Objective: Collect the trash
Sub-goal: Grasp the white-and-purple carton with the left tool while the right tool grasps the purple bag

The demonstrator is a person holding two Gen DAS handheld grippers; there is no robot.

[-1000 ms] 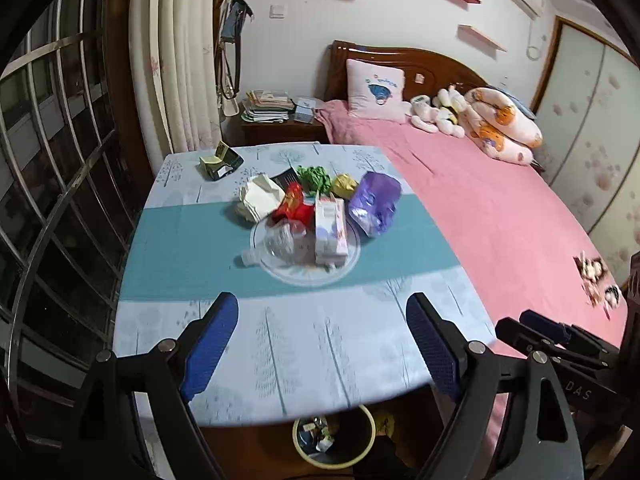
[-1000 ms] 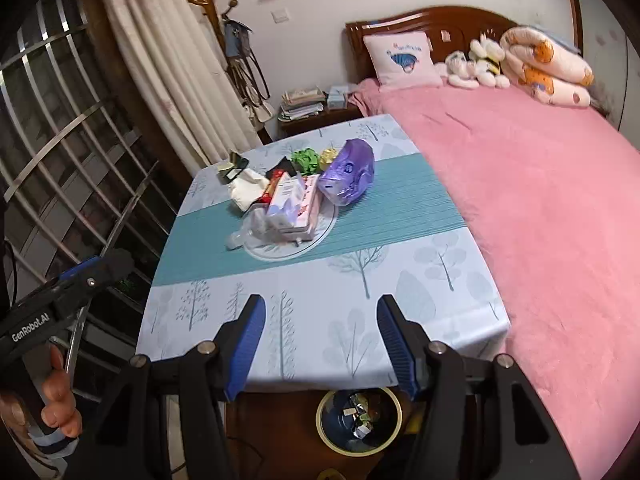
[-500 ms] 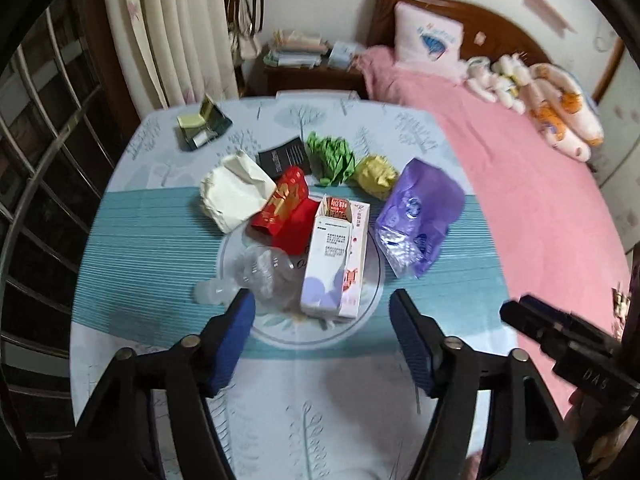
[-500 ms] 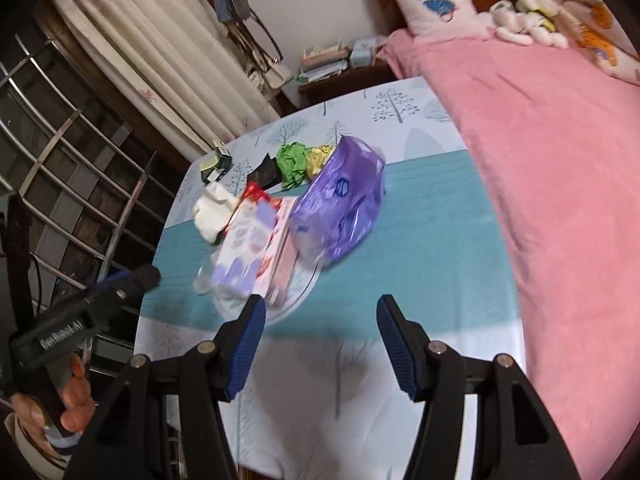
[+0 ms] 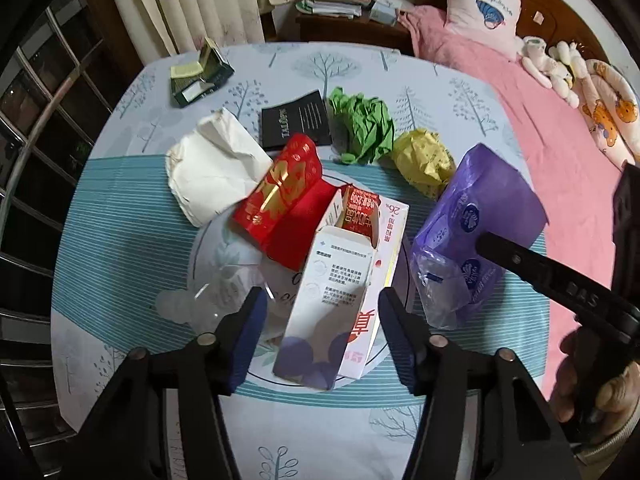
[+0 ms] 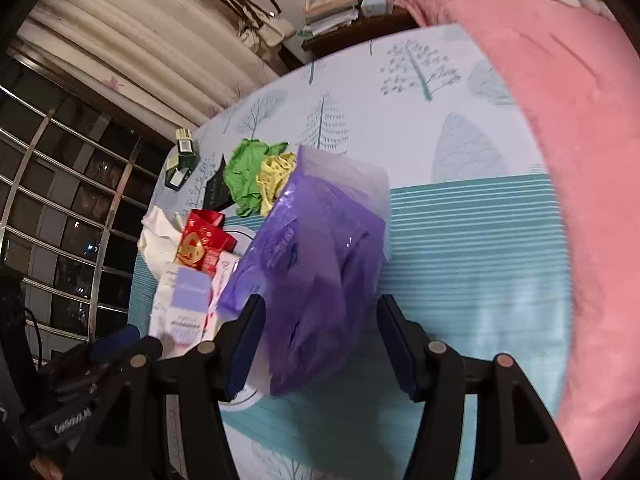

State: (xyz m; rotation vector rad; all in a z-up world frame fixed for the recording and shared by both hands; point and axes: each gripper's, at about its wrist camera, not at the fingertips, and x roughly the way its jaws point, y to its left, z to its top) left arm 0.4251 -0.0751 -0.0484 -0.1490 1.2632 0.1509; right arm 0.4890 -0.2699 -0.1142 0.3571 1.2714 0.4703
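The left gripper (image 5: 322,334) hangs low over the near part of the counter (image 5: 440,92), its fingers (image 5: 246,336) spread wide on either side of the white-and-purple carton (image 5: 324,316), without visibly touching it. The carton lies on a clear round plate (image 5: 212,248) together with a red packet (image 5: 286,204) and a crushed clear bottle (image 5: 208,300). Beyond them sit a crumpled white paper (image 5: 212,172), a black card (image 5: 296,120), a green wad (image 5: 364,124) and a yellow wad (image 5: 424,160).

The right gripper (image 6: 320,350) is over the purple plastic bag (image 6: 316,272), which lies on the right of the pile on the teal stripe; its fingers (image 6: 396,346) are wide apart, flanking the bag's near end. Whether they touch it cannot be told. A pink bed (image 6: 580,120) runs along the counter's right edge.
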